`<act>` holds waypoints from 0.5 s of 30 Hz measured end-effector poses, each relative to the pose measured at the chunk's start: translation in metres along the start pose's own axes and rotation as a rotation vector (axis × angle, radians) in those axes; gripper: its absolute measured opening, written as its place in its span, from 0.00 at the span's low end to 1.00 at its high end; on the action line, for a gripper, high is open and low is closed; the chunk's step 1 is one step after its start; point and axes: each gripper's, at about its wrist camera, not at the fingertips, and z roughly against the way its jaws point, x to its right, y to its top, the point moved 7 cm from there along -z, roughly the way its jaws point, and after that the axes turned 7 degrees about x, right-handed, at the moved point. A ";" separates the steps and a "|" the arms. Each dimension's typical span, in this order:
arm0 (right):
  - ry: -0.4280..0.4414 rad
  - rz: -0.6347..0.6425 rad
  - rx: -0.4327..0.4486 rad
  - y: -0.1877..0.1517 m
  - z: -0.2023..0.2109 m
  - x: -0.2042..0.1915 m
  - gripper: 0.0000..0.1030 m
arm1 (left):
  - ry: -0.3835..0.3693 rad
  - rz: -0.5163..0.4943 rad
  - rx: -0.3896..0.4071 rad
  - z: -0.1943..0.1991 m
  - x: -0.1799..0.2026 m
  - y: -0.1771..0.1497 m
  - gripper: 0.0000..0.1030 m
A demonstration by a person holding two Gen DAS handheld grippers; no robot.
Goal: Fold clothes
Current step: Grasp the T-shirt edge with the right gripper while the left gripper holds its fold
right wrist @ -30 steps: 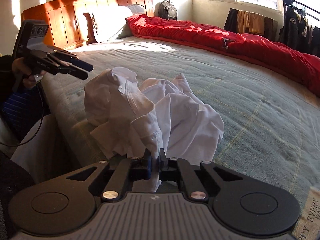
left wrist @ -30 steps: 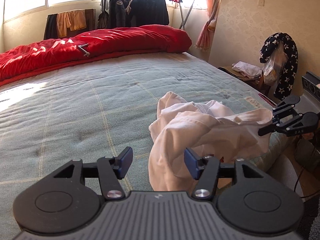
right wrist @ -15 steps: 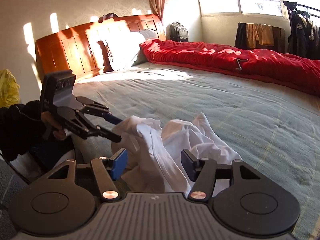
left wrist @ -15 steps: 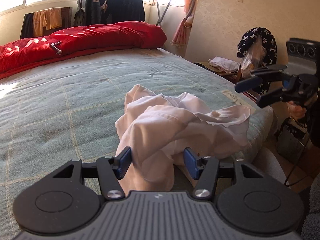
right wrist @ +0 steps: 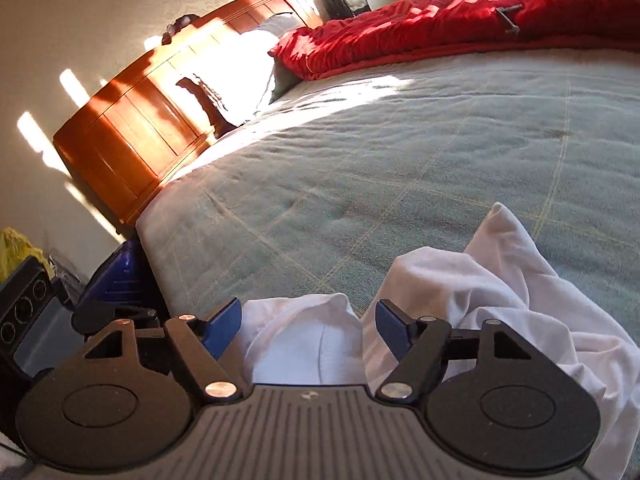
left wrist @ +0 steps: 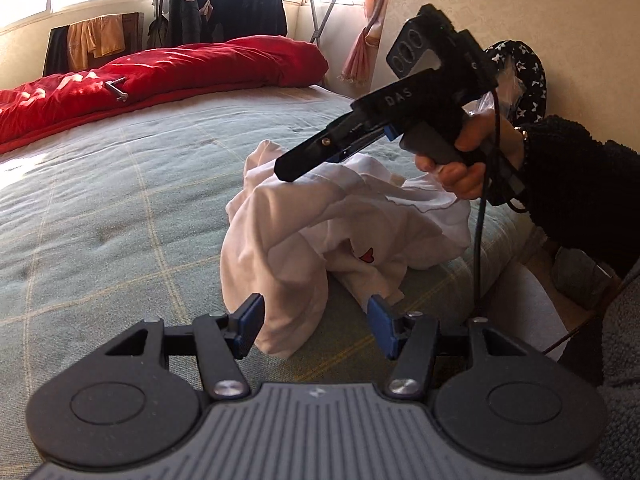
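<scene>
So the white shirt (left wrist: 320, 236) is just a crumpled heap near the edge of the bed (left wrist: 120, 200), on the green checked blanket. Hard to call a real long axis on a lump like that, but in the left wrist view the heap stretches roughly left to right along the bed edge, with one fold hanging down toward the left gripper (left wrist: 316, 320). That gripper's jaws are wide apart, the drooping fold sitting between them without being pinched.

The left view also catches the right gripper (left wrist: 284, 170) from the side, held in a hand (left wrist: 472, 156) with a dark fuzzy sleeve, tip hovering right over the top of the heap. You can spot a small red mark (left wrist: 366, 256) on the shirt there too.

The right wrist view has its own jaws spread apart over a fold of shirt, plus the wooden headboard (right wrist: 140, 128), which the left camera misses. The red duvet (right wrist: 460, 20) shows in both.
</scene>
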 end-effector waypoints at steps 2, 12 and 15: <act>0.021 -0.075 -0.024 -0.004 -0.002 0.008 0.76 | 0.006 0.003 0.003 0.003 -0.001 -0.001 0.55; 0.081 0.187 -0.070 -0.040 0.037 -0.050 0.23 | 0.063 0.006 0.029 0.016 -0.025 0.010 0.56; 0.085 0.323 -0.098 -0.056 0.050 -0.070 0.23 | 0.047 -0.032 0.030 0.016 -0.026 0.016 0.59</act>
